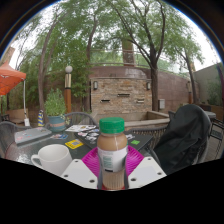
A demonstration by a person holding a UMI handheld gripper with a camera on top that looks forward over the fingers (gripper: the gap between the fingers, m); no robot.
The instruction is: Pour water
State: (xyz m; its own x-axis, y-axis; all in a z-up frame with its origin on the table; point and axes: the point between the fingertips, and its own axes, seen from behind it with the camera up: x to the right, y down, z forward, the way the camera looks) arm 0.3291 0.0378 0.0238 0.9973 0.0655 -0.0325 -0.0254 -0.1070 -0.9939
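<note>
Bottle (113,155) with a green screw cap and a brownish body stands upright between the two fingers of the gripper (113,172), its lower part hidden at the bottom of the gripper view. The magenta pads (92,160) sit against both of its sides, so the fingers look clenched on the bottle, holding it just in front of the camera.

Just beside the bottle, toward the left finger, a white mug (52,158) stands on the glass-topped patio table (30,138). Farther along the table lie a yellow item (74,144) and some small pieces too blurred to name. A potted plant (56,108) in a pale pot stands near the table's far edge.

A dark backpack-like bag (184,140) rests on a chair to the right of the bottle. Beyond the table rises a stone outdoor fireplace (122,92), with tall trees (150,35) overhead and an orange umbrella (9,78) at the far left.
</note>
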